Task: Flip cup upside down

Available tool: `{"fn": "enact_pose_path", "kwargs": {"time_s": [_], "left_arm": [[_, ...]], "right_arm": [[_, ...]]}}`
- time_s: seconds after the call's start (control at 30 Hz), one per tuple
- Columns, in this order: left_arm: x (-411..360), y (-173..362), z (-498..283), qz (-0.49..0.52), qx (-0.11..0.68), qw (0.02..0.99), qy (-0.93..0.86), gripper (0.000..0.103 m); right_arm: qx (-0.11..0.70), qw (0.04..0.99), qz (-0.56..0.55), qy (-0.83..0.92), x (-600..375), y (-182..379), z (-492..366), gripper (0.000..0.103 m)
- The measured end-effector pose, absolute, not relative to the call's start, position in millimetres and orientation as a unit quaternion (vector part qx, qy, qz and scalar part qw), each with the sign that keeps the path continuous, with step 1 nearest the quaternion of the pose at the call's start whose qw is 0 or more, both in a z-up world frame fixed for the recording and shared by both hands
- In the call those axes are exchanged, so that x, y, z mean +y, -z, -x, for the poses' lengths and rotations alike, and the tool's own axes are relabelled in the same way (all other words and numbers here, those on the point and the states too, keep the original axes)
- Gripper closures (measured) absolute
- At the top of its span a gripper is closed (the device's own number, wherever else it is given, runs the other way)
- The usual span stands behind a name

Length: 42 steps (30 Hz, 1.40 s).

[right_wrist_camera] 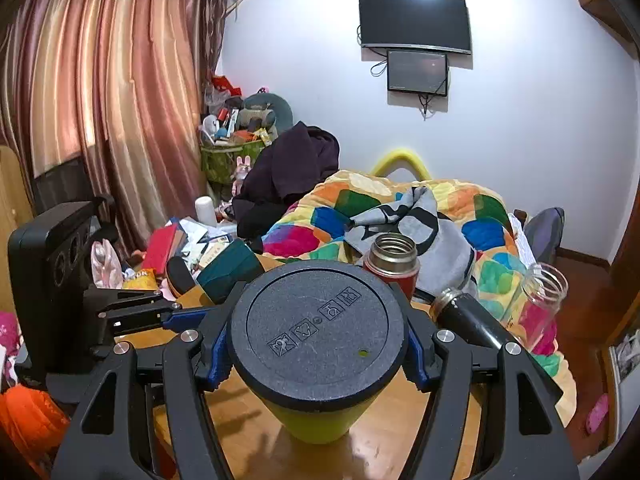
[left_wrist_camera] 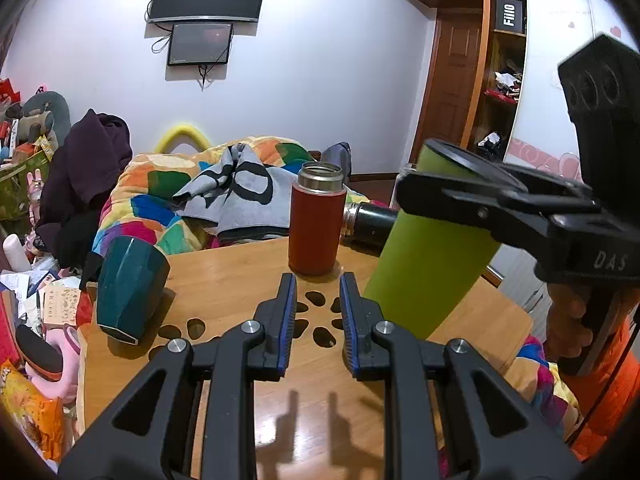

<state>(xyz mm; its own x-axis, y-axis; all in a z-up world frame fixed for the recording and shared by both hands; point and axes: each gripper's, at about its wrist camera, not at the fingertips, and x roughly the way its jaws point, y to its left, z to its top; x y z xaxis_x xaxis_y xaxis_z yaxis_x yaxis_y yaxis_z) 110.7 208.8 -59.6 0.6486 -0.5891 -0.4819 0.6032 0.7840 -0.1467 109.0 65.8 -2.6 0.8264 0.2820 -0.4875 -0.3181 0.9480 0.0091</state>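
Note:
A lime-green cup [left_wrist_camera: 424, 256] with a black base [right_wrist_camera: 316, 332] is held tilted, base up, its mouth end low over the wooden table [left_wrist_camera: 224, 280]. My right gripper [right_wrist_camera: 316, 360] is shut on the cup near its base; it also shows in the left wrist view [left_wrist_camera: 460, 184] at the right. My left gripper [left_wrist_camera: 318, 312] is open and empty, low over the table's middle, just left of the cup. In the right wrist view the left gripper [right_wrist_camera: 192, 314] sits at the left.
A dark teal cup [left_wrist_camera: 130, 286] stands upside down at the table's left edge. An open red flask [left_wrist_camera: 317, 220] stands at the back. A black bottle [left_wrist_camera: 370, 222] lies behind the green cup, and a glass jar [right_wrist_camera: 542, 300] is at the right. Bedding surrounds the table.

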Motion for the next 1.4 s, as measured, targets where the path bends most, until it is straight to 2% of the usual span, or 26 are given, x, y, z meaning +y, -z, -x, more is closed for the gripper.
{"fn": "enact_pose_path", "kwargs": {"time_s": [0.17, 0.23, 0.3, 0.77, 0.83, 0.9, 1.03, 1.13, 1.2, 1.4], "left_arm": [[211, 63, -111, -0.016, 0.26, 0.91, 0.322, 0.081], [213, 63, -110, -0.014, 0.259, 0.911, 0.319, 0.075], [215, 63, -110, -0.013, 0.255, 0.915, 0.312, 0.064], [218, 54, -94, -0.033, 0.213, 0.937, 0.274, 0.034], [219, 52, -91, -0.033, 0.208, 0.94, 0.268, 0.031], [221, 49, -88, -0.03, 0.204, 0.943, 0.262, 0.025], [227, 38, -79, -0.025, 0.184, 0.952, 0.244, 0.015], [230, 26, -68, -0.025, 0.162, 0.96, 0.227, 0.006], [232, 18, -59, -0.025, 0.145, 0.966, 0.215, 0.001], [233, -1, -37, -0.02, 0.122, 0.973, 0.194, 0.0]], "right_arm": [[0.257, 0.953, 0.043, -0.154, 70, 3, -117, 0.04], [0.261, 0.952, 0.044, -0.153, 71, 3, -121, 0.04], [0.265, 0.951, 0.041, -0.151, 71, 3, -124, 0.04], [0.266, 0.953, 0.031, -0.14, 64, 1, -127, 0.039], [0.262, 0.954, 0.027, -0.144, 61, -1, -123, 0.033], [0.251, 0.957, 0.025, -0.147, 59, -4, -112, 0.021], [0.227, 0.963, 0.028, -0.143, 58, -12, -87, 0.018], [0.208, 0.969, 0.024, -0.13, 51, -18, -69, 0.012], [0.199, 0.972, 0.019, -0.124, 46, -22, -60, 0.002], [0.174, 0.98, -0.001, -0.097, 33, -33, -27, 0.0]]}}
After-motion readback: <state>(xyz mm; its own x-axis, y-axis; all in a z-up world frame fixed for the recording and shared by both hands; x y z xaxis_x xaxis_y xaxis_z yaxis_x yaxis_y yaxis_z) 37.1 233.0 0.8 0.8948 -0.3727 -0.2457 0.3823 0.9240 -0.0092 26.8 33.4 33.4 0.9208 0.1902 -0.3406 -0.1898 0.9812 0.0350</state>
